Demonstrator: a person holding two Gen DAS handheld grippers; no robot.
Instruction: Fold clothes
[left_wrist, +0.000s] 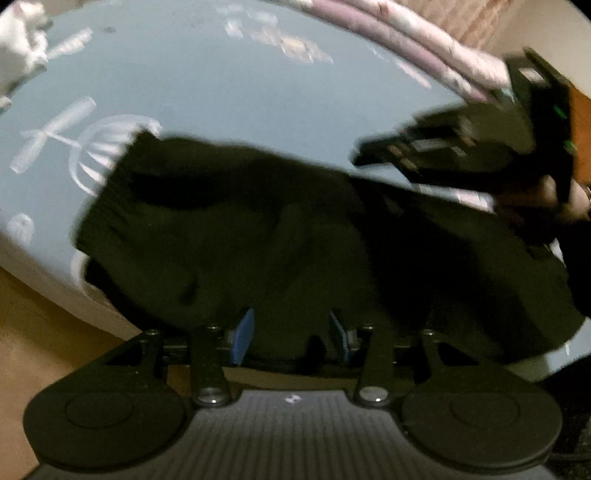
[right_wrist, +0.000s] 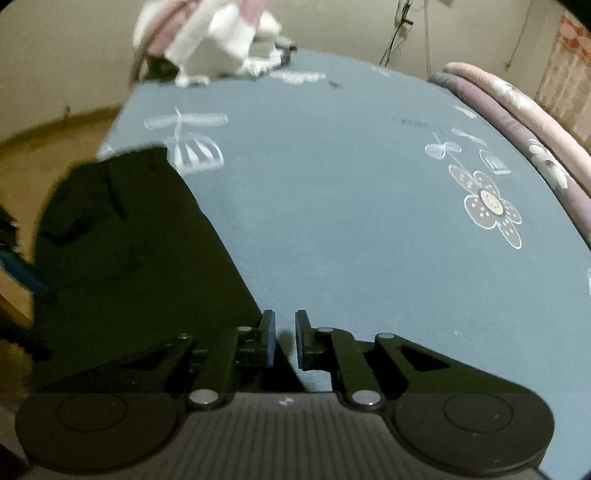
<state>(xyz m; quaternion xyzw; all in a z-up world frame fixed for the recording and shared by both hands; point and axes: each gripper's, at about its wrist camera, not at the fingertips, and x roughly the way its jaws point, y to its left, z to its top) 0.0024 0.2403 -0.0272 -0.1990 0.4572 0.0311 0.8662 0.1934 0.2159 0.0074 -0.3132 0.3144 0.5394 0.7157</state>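
While the dark green garment lies spread along the bed's near edge, the left claw stands apart over its hem and the right claw, nearly together, holds nothing, apparently placed to take corners for folding.
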